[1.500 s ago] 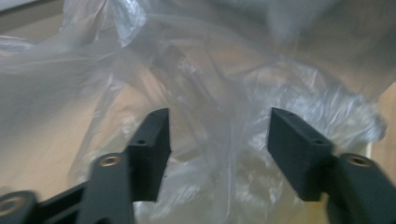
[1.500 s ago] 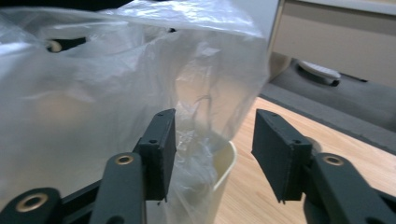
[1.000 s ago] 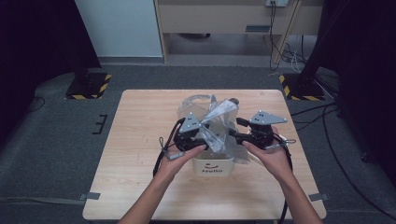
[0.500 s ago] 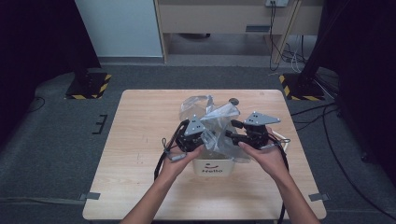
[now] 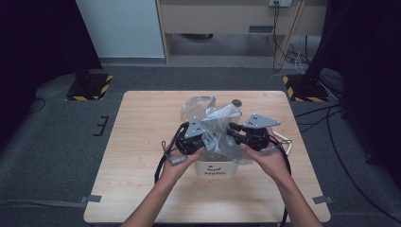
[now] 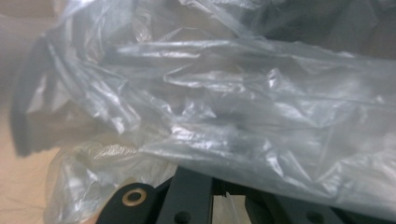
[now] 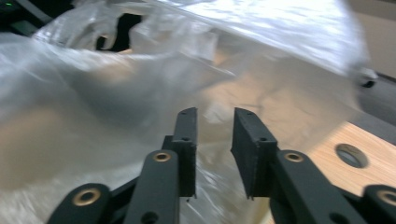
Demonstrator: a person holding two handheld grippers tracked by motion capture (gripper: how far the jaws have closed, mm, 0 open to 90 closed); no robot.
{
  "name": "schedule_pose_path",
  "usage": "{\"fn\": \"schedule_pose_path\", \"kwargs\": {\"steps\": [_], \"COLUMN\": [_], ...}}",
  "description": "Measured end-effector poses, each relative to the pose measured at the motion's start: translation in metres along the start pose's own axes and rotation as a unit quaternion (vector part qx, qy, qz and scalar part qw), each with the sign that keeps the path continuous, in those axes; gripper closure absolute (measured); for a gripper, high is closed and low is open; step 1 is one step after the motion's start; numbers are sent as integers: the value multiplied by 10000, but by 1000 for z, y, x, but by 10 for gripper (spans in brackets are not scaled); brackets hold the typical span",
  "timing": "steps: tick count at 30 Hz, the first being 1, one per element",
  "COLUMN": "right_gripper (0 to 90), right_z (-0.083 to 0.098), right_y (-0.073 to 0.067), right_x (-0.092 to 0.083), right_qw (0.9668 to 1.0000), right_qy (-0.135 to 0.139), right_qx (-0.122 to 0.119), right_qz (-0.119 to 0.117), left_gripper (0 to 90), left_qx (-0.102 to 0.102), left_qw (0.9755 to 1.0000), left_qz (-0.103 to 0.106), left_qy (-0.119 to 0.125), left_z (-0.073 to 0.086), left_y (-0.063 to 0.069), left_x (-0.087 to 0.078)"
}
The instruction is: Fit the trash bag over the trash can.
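Two grippers are held at table centre against a clear plastic bag (image 5: 218, 130) above a white box (image 5: 215, 169): the left gripper (image 5: 201, 137), at nine o'clock, is clamped on it, while the right gripper (image 7: 214, 135), just closing, remains apart, so bagging looks unfinished.

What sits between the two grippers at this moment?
In the high view, crumpled clear plastic bag spans the gap from the left gripper to the right gripper, above a small white box.
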State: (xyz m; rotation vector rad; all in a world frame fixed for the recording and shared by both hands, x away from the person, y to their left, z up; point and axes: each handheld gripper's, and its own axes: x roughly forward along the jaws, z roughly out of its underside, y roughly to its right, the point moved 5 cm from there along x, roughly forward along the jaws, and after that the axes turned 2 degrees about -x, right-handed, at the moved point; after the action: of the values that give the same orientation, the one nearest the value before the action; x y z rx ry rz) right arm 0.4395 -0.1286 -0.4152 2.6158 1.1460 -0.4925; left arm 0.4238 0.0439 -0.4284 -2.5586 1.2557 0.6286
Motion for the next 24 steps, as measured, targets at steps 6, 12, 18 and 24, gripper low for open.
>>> {"fn": "schedule_pose_path", "kwargs": {"steps": [6, 12, 18, 24], "right_gripper": [588, 466, 493, 851], "right_z": [5, 3, -8, -16], "right_y": [17, 30, 34, 33], "right_x": [-11, -6, 6, 13], "right_qw": [9989, 9975, 9977, 9984], "right_qy": [77, 103, 147, 213], "right_qx": [211, 319, 214, 126], "right_qz": [402, 628, 623, 500], "left_gripper": [898, 898, 898, 897], "left_qx": [81, 112, 135, 122], "left_qw": [9999, 9999, 9999, 9999], "left_qz": [-20, -18, 0, -20], "left_qy": [-57, -80, -72, -16], "left_z": [2, 3, 3, 6], "left_y": [1, 2, 3, 5], "left_x": [-1, -1, -3, -9]}}
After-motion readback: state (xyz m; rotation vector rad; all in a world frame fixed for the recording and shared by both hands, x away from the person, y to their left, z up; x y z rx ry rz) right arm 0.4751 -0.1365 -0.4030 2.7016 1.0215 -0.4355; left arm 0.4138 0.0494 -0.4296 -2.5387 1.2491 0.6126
